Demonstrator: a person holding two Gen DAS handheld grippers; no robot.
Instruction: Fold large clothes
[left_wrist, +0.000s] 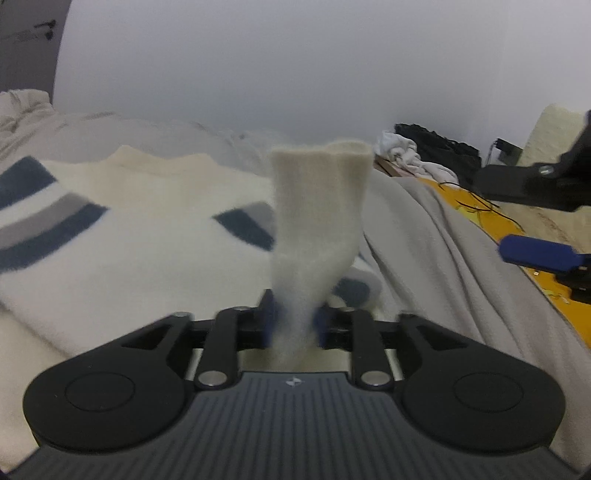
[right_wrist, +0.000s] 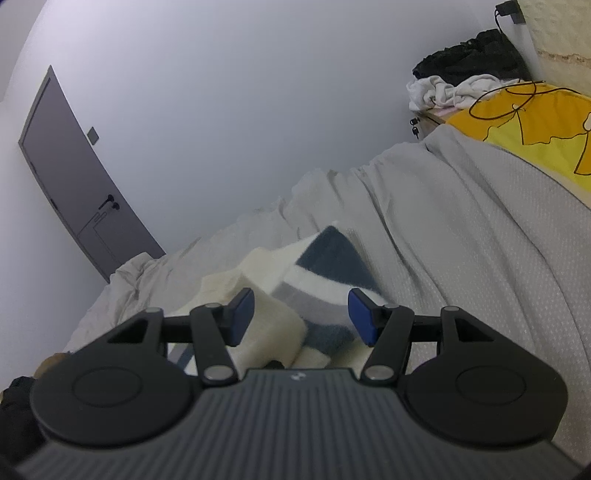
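A cream sweater (left_wrist: 147, 221) with navy and grey stripes lies spread on the bed. My left gripper (left_wrist: 295, 321) is shut on the sweater's cream sleeve cuff (left_wrist: 317, 206), which stands up between the blue pads. In the right wrist view the sweater (right_wrist: 314, 280) lies just ahead. My right gripper (right_wrist: 301, 314) is open and empty above the sweater. The right gripper also shows at the right edge of the left wrist view (left_wrist: 535, 221).
A grey bedsheet (right_wrist: 461, 240) covers the bed. A yellow cover (right_wrist: 535, 125) with black cables lies at the right. White and black clothes (right_wrist: 454, 81) are piled at the far corner. A grey door (right_wrist: 74, 173) stands at the left wall.
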